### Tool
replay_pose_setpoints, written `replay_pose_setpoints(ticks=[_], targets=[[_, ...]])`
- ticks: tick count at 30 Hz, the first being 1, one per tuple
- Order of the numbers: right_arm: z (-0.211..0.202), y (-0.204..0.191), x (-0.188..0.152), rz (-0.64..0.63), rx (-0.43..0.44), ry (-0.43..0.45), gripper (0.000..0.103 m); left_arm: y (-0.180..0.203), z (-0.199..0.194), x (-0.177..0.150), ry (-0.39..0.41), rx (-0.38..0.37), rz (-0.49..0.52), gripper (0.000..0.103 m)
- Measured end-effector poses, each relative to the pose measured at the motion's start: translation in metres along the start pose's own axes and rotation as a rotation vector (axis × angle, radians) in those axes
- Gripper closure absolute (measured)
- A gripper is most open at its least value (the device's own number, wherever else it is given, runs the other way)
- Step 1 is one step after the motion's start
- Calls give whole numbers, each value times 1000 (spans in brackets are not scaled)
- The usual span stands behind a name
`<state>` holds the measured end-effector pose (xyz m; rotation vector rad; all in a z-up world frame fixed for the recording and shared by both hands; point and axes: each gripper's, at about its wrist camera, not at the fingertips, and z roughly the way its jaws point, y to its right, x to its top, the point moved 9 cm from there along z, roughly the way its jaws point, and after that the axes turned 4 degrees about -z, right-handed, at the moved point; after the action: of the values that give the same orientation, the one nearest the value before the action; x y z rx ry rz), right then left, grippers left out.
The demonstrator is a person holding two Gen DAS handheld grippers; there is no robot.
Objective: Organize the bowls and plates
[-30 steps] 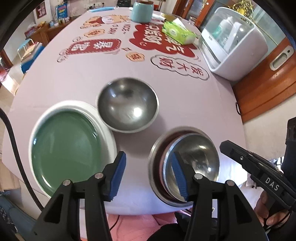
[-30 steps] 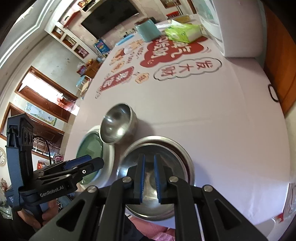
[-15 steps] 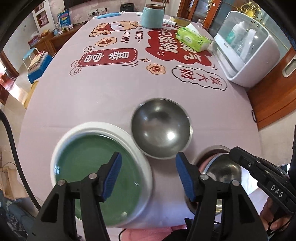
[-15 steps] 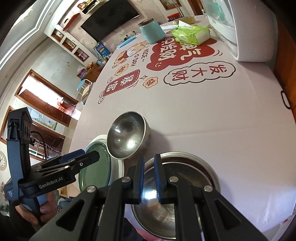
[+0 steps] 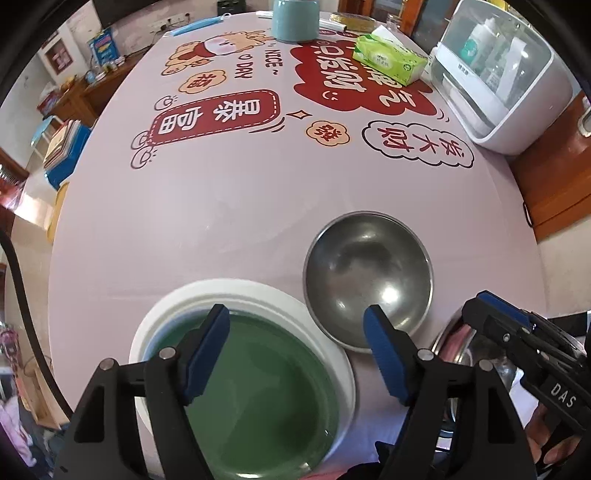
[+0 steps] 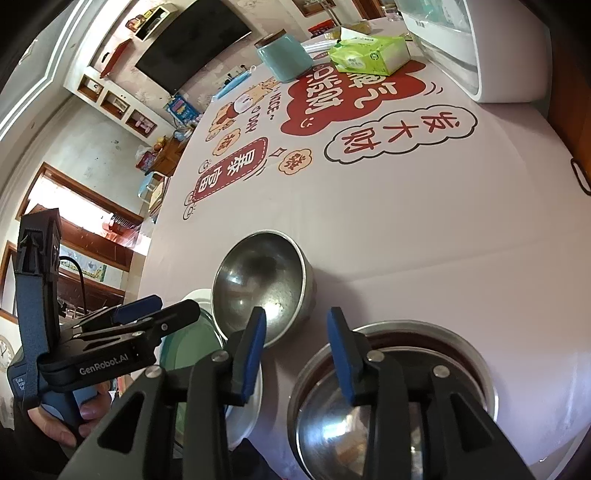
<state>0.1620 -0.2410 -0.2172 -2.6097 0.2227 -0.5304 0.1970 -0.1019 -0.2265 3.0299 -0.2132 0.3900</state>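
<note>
Left claw (image 5: 295,352) above green plate (image 5: 258,398), jaws opening, nothing between blue pads (image 5: 207,347). Plate green inside, white at rim, near table edge. Just right of plate, empty steel bowl (image 5: 367,280), rim close against plate rim; touching or not, cannot tell. Right claw (image 6: 297,356) above gap between that bowl (image 6: 262,288) and stack of steel bowls (image 6: 399,402) at near right, jaws opening, nothing gripped. Stack: smaller shiny bowl nested in wider one with dark reddish inner wall.

Lettering on black body of left tool, seen from right camera: "GenRobot.AI". On right tool, seen from left camera: "DAS". Hand (image 6: 62,424) wrapped round left handle.

Farther out, pale pink tablecloth (image 5: 221,206) printed with red and white cartoon clouds, Chinese characters upside down, plus "NICE~" and "O DAY". Beyond print, teal jar (image 5: 295,18), green tissue pack (image 5: 388,59), white cabinet with clear lid (image 5: 502,77) at right edge; small lettering on pack too blurred to read.
</note>
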Motion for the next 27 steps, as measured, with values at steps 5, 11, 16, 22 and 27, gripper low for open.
replay_pose_setpoints(ticks=[5,11,16,22,27], targets=[[13,-3,-2,11,-25,-16,58,-1,14,7,-14,-24,29,29],[25,-4,-3,3,-72,-27,58,-2,31,11,-49,-86,30,29],[31,-1,-5,13,-111,-32,58,0,47,8,-93,-141,17,29],[36,-2,-5,14,-123,-35,58,3,60,7,-123,-166,27,31],[43,-5,-5,14,-124,-51,64,5,67,7,-150,-186,30,37]])
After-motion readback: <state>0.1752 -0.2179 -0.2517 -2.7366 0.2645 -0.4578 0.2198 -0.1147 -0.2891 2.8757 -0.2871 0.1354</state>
